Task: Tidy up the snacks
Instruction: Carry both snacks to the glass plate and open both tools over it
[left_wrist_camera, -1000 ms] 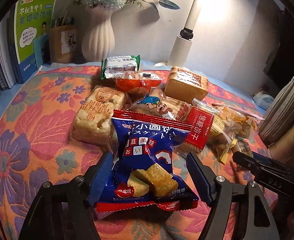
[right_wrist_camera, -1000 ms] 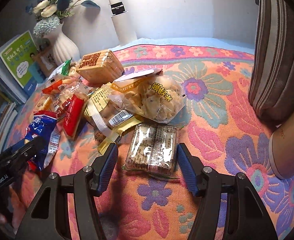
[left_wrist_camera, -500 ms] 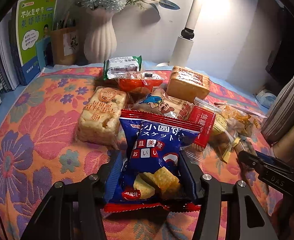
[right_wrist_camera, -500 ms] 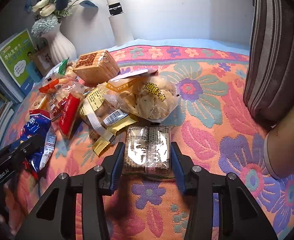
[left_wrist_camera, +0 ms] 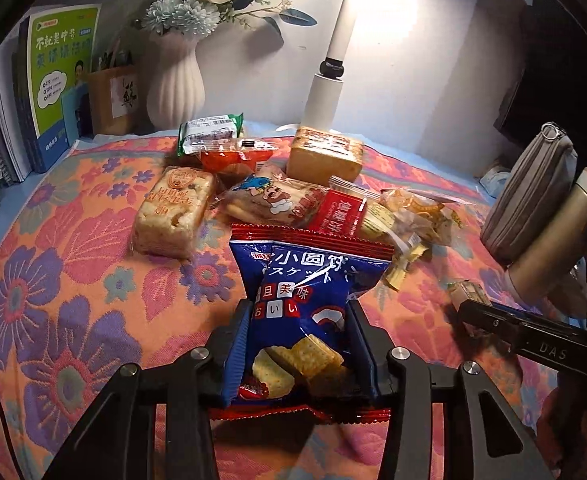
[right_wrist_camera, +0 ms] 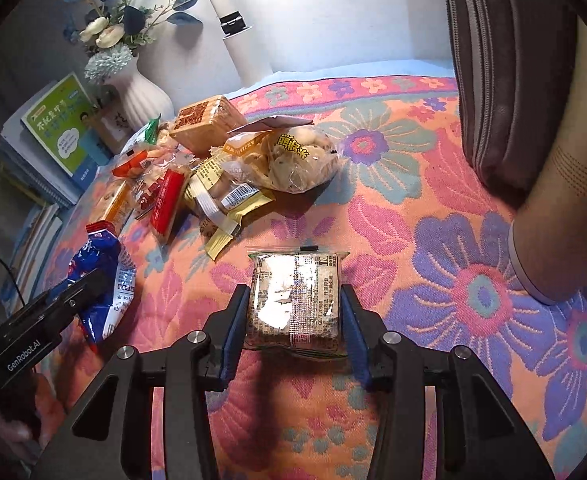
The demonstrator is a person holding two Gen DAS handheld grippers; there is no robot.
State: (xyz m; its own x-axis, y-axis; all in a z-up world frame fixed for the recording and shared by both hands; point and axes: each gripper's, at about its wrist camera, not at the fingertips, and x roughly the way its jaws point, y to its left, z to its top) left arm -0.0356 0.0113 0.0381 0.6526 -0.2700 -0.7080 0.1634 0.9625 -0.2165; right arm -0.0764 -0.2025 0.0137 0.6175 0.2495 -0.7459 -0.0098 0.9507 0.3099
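My left gripper is closing its jaws on a blue cracker bag; the blue pads press into its crumpled sides near the bottom. The right wrist view shows the same bag at the left, held off the cloth. My right gripper is shut on a flat clear-wrapped biscuit pack, one pad on each long side. Behind both lies the snack pile: a rice-cake block, a tan bread pack, a red sachet and a clear bag of crisps.
A floral cloth covers the table. At the back stand a white ribbed vase, a row of books and a white lamp post. A grey pouch and a beige cylinder stand at the right.
Both grippers went from wide open around their packs to closed on them. Each then drew back a little from the pile with its pack.
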